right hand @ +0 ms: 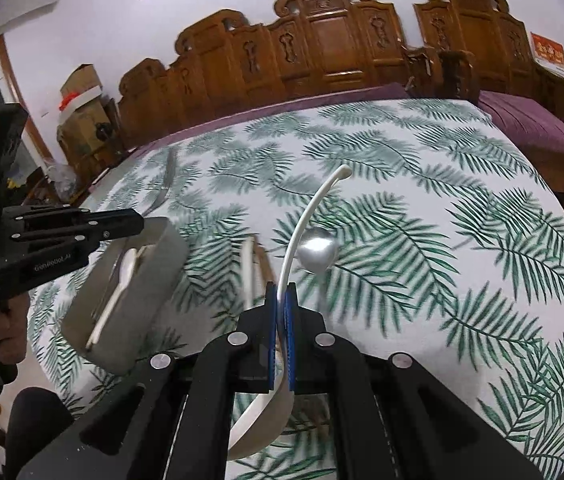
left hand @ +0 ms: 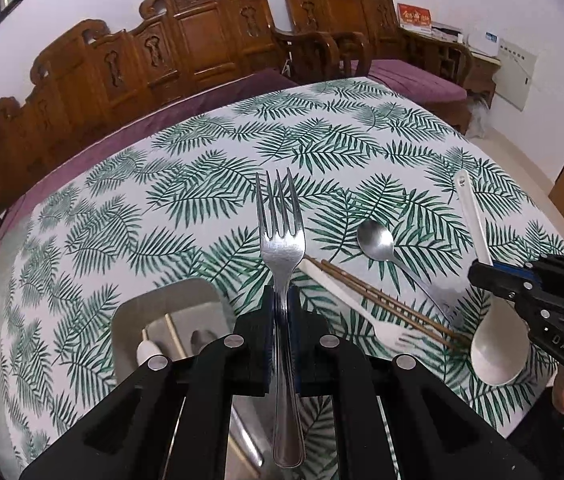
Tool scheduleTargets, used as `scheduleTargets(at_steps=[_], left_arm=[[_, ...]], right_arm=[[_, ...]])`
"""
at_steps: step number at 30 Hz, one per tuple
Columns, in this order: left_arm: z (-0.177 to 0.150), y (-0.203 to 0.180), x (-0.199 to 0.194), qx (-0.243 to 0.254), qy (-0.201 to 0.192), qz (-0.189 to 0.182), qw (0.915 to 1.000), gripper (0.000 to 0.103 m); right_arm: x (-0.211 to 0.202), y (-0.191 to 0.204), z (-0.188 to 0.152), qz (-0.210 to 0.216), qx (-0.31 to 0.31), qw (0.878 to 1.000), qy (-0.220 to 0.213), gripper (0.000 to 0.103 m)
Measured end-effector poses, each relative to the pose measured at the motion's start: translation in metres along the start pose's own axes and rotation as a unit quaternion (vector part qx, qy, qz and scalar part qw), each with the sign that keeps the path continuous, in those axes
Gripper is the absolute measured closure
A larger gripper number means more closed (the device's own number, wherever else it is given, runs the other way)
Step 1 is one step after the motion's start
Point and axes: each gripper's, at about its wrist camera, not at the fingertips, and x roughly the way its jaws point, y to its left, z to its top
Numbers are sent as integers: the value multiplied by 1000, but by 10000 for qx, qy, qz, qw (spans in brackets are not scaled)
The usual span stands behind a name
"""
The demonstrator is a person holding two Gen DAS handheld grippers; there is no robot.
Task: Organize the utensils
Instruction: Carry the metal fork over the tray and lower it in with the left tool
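My left gripper [left hand: 281, 296] is shut on a metal fork [left hand: 282, 236], held above the table with its tines pointing away. In the right wrist view the left gripper [right hand: 135, 222] sits at the left, with the fork [right hand: 165, 186] poking past it. My right gripper [right hand: 282, 300] is shut on the handle of a white soup spoon [right hand: 306, 216], lifted off the cloth. The left wrist view shows the right gripper [left hand: 482, 280] with that spoon [left hand: 496, 346]. A grey tray [left hand: 169, 300] [right hand: 133, 300] below the left gripper holds several utensils.
On the leaf-print tablecloth [left hand: 201, 184] lie a metal spoon [left hand: 376, 242] [right hand: 317, 254], brown chopsticks [left hand: 386, 306] and a white plastic fork [left hand: 362, 314]. Carved wooden benches [left hand: 185, 44] with purple cushions stand beyond the table's far edge.
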Motion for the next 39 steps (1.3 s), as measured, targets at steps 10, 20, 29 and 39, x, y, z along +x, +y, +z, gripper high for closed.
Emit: scheduleTargets(at_steps=[10,20,29,39], left_arm=[[-14,25,-20,-152,-84,70,9998,97],[-39,63,-9,-481,100,200,9986,97],[-64,84,22,-733,486,293,9957,97],[-78,85,51,-786,905,300,9923,97]], right_arm=[[-8,42,12,170,-221,9995,-139,98],[6,80,9,338,-503,9981,-82,98],[21,83,-3,283,-623,9976,77,98],[26,80,-8,330,-628,9974,134,98]])
